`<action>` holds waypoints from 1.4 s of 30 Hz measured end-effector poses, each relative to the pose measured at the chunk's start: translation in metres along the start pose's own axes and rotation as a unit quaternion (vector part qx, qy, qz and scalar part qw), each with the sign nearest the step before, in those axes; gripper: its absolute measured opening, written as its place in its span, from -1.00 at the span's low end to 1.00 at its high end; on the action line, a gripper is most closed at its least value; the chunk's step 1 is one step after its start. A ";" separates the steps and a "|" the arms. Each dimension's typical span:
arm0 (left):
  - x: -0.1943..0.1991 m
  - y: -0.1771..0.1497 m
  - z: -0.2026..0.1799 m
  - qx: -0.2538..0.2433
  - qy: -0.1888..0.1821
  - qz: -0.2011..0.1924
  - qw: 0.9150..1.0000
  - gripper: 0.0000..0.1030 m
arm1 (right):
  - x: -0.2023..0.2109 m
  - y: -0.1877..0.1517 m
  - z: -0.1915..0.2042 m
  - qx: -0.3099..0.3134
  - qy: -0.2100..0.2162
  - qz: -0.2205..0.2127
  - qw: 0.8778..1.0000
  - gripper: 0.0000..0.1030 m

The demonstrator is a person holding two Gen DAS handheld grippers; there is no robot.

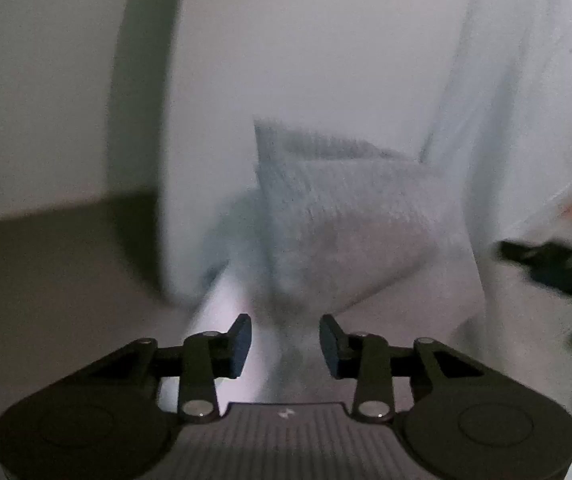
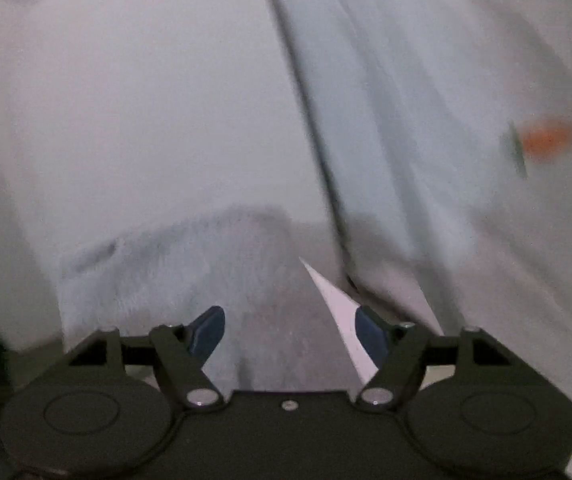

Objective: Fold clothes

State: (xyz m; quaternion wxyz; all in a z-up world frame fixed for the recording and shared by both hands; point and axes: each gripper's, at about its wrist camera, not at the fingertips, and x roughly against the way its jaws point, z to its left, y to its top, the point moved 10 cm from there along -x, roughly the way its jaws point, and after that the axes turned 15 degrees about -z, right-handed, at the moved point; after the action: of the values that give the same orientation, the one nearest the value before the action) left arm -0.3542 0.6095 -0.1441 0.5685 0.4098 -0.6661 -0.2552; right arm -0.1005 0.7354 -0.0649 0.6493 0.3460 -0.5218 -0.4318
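Both views blurred; the left gripper has its jaws apart, nothing pinched, the pale garment lying just ahead at twelve o'clock; the right gripper stands wider, cloth between its jaws but not pressed; an orange mark at two o'clock; light, limp, likely slippery; take a hem or corner.

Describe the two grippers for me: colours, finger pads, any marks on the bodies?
Both are matte black handheld units. The left gripper has two black linkage fingers with dark blue pads, silver pivot pins, round housings on either side, and a ribbed grey centre plate bearing a small white mark. The right gripper matches, with blue pads, but its centre is plain black with one small silver screw.
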 end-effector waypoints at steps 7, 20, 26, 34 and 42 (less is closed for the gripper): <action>0.018 -0.043 0.010 -0.017 -0.018 0.022 0.999 0.66 | 0.051 -0.050 -0.004 -0.011 -0.042 0.008 0.999 0.89; 0.132 -0.028 -0.048 -0.105 -0.079 -0.099 0.986 1.00 | 0.175 -0.046 0.025 0.028 -0.119 -0.053 0.991 0.97; 0.184 -0.054 -0.085 -0.113 -0.118 -0.109 0.980 1.00 | 0.241 -0.060 0.036 0.016 -0.141 -0.067 0.988 0.99; 0.257 -0.105 -0.094 -0.138 -0.104 -0.097 0.980 1.00 | 0.313 -0.100 0.048 -0.005 -0.152 -0.063 0.986 0.99; 0.294 -0.143 -0.076 -0.142 -0.097 -0.075 0.982 1.00 | 0.368 -0.151 0.045 -0.023 -0.173 -0.041 0.984 0.99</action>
State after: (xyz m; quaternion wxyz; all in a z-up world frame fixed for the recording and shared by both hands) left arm -0.2495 0.2975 -0.0811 0.5331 0.3468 -0.6423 -0.4278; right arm -0.1446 0.3375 -0.0519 0.5390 0.2721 -0.6014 -0.5233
